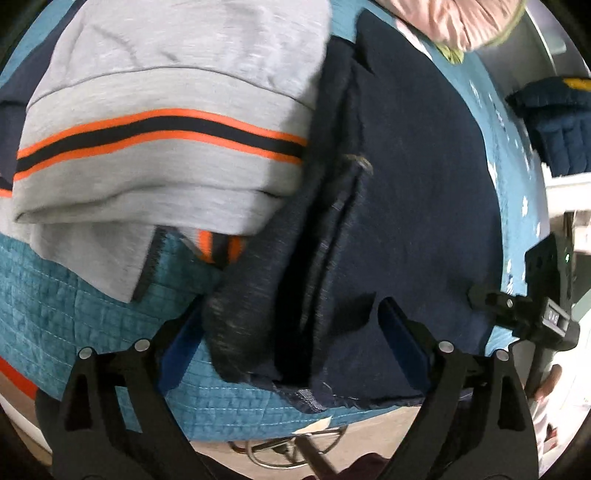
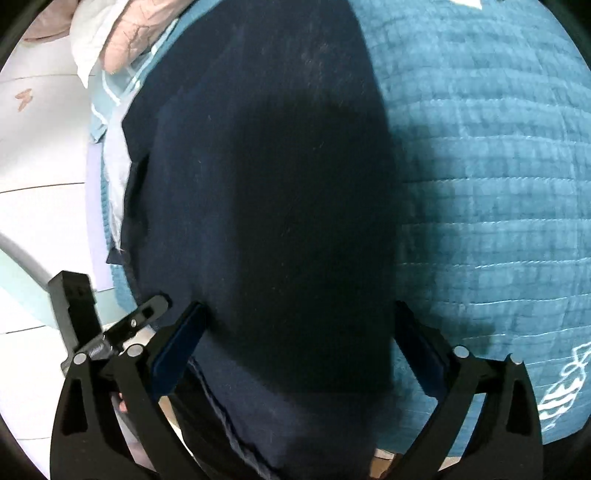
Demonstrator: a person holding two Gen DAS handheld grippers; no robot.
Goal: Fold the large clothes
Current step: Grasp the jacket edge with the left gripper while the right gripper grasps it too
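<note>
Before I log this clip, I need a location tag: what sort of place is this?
Probably a bedroom: the navy garment and a grey striped top lie on a teal quilt, seemingly a bed, with rumpled pink bedding at its far end.

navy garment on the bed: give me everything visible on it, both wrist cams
The navy garment is a dark blue, matte, slightly fuzzy knit lying spread on the teal quilt, its near hem at the bed's edge. In the left view it shows a lengthwise fold or seam ridge, a stitched hem and a notch at the far end; the grey striped garment overlaps its left side. In the right view it looks flat and smooth. The left gripper and right gripper both stand open over its near end, gripping nothing.
</note>
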